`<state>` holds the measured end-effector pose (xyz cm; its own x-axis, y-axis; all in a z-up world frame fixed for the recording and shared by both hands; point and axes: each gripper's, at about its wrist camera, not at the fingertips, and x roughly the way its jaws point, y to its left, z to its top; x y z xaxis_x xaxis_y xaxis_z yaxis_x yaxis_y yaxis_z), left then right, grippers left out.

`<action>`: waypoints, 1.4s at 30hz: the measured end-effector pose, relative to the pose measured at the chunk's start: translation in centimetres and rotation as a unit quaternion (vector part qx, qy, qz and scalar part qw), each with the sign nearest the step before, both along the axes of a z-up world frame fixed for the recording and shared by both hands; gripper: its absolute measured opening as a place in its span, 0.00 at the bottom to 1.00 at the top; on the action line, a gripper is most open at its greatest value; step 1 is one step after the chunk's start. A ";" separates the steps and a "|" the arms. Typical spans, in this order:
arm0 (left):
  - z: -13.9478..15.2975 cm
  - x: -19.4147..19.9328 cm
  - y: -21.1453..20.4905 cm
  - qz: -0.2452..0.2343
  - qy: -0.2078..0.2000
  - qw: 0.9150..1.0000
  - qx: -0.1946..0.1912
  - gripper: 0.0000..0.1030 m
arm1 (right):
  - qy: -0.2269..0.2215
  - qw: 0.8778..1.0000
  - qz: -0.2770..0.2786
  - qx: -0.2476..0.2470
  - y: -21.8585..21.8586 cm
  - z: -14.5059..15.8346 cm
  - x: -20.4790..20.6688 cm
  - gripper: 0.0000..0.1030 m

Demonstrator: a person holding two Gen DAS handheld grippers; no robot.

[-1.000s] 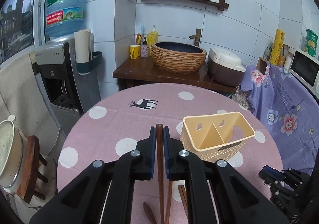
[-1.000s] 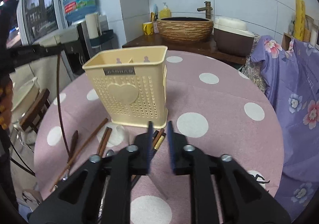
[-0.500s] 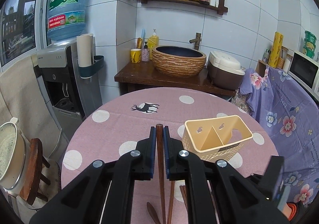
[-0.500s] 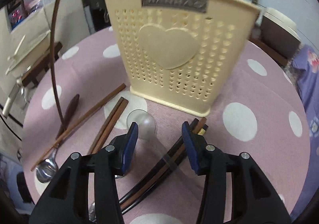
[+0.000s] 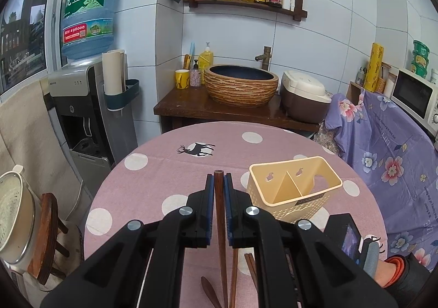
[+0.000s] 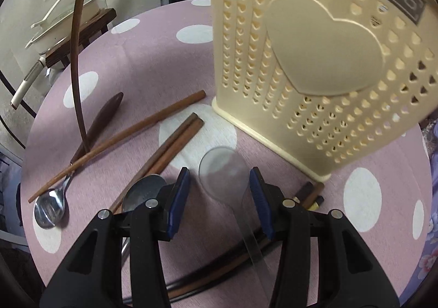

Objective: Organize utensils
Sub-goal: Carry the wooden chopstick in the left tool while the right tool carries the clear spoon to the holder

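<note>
Since the earlier frame the right gripper (image 6: 219,193) has dropped toward the table and closed in on the utensil holder (image 6: 323,61), which now fills the upper right of its view; its jaws have spread wider than they stood then. They stand apart over a clear plastic spoon (image 6: 223,171) lying just in front of the holder's base, pads not touching it. Left of that spoon, a pair of brown chopsticks (image 6: 175,140) lies side by side, a single chopstick (image 6: 123,138) crosses farther left, and beyond it a dark-handled metal spoon (image 6: 50,208) rests with its bowl toward the camera. A second metal spoon bowl (image 6: 142,190) sits partly under the right gripper's left finger. Dark chopstick ends (image 6: 309,193) poke out near the holder's front corner. The left gripper (image 5: 219,184) is unchanged, clamped on one upright brown chopstick (image 5: 219,214) whose tip rests among the utensils left of the holder (image 5: 295,182). All of it sits on a pink dotted tablecloth (image 5: 164,171).
</note>
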<state>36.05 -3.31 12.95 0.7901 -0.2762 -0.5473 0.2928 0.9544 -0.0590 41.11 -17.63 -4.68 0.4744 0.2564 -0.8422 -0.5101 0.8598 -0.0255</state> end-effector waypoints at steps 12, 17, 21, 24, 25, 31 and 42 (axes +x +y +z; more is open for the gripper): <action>0.3 -1.1 0.1 -0.004 -0.009 1.000 0.000 0.08 | -0.035 0.996 -0.027 0.074 -1.2 3.4 -1.3 0.36; 0.4 -1.6 0.2 -0.008 -0.013 1.000 -0.002 0.08 | -0.094 0.986 -0.055 0.127 -3.2 7.4 -4.6 0.36; 0.5 -2.0 0.5 -0.007 -0.016 1.000 -0.007 0.08 | -0.126 0.967 -0.100 0.197 -6.0 10.4 -7.1 0.36; 0.6 -2.3 0.7 -0.005 -0.017 1.000 -0.009 0.08 | -0.135 0.952 -0.129 0.244 -8.1 11.6 -8.4 0.36; 0.6 -2.4 0.7 -0.005 -0.018 1.000 -0.009 0.08 | -0.135 0.947 -0.132 0.261 -8.4 11.8 -8.6 0.36; 0.7 -2.7 0.7 -0.004 -0.021 1.000 -0.005 0.08 | -0.144 0.939 -0.144 0.278 -9.2 12.1 -9.3 0.36; 0.8 -3.1 0.4 -0.005 -0.023 1.000 -0.004 0.08 | -0.159 0.931 -0.175 0.276 -9.6 10.7 -9.3 0.36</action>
